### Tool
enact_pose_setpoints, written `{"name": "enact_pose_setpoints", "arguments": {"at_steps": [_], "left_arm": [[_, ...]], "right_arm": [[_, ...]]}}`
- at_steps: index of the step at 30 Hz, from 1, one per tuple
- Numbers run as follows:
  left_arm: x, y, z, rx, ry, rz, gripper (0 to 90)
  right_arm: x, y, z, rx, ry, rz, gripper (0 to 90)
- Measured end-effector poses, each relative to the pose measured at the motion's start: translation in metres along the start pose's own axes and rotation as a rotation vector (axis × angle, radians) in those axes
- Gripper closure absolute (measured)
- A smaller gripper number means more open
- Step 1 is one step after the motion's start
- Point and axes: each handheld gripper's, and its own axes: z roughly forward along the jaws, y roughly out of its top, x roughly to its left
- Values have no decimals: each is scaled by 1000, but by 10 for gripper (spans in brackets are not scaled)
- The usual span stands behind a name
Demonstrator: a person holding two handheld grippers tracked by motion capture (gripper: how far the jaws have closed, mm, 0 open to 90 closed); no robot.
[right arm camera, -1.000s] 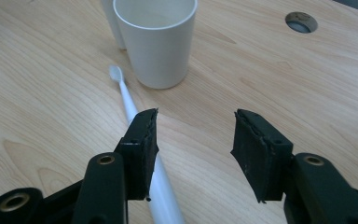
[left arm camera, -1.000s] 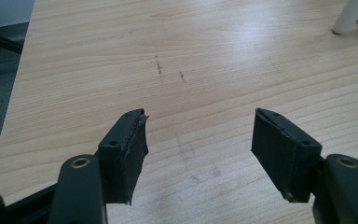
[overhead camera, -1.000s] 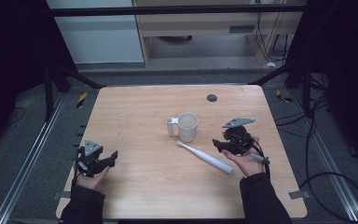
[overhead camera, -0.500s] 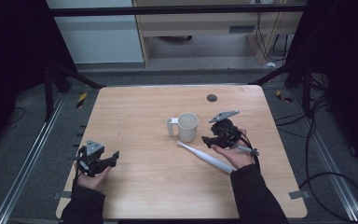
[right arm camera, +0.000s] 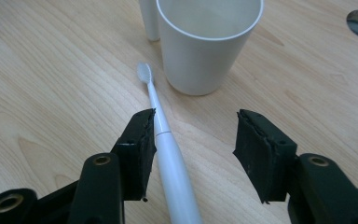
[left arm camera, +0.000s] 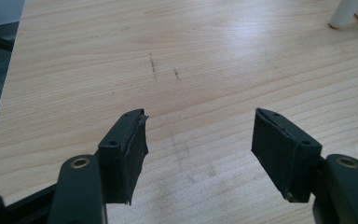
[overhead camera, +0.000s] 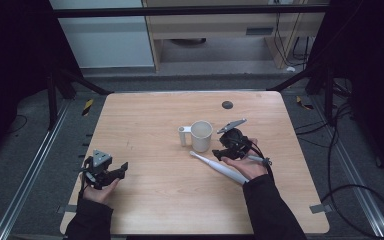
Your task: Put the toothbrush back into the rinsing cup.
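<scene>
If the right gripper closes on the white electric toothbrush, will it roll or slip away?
The toothbrush lies flat beside the cup; its round, smooth handle would probably roll if nudged sideways. It looks rigid, so it should lift without bending. The glossy surface may slip between the open right gripper pads.

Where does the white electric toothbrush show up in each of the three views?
High view: the toothbrush lies flat at centre-right, slanting from below the cup toward the person's right hand.
Left gripper view: not in it.
Right gripper view: the toothbrush runs up from the bottom edge, beside one of the fingers, its head near the cup.
Shared landmark: the white cup.
</scene>
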Motion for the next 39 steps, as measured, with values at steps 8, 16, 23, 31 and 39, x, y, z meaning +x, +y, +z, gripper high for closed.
{"name": "enact_pose_setpoints", "arguments": {"at_steps": [8,16,23,31,39], "left_arm": [[0,0,0,1,-1,2,345],[0,0,0,2,-2,2,343],[-1,0,1,6,-4,5,345],[-1,0,1,7,-4,7,344],[-1,0,1,9,-5,10,345]], "right_arm": [[5,-2,17,61,18,-19,479],[6,-7,30,99,35,-19,487],[6,-10,36,118,41,-14,497],[4,-15,46,147,51,-16,511],[4,-16,54,184,63,-23,529]]}}
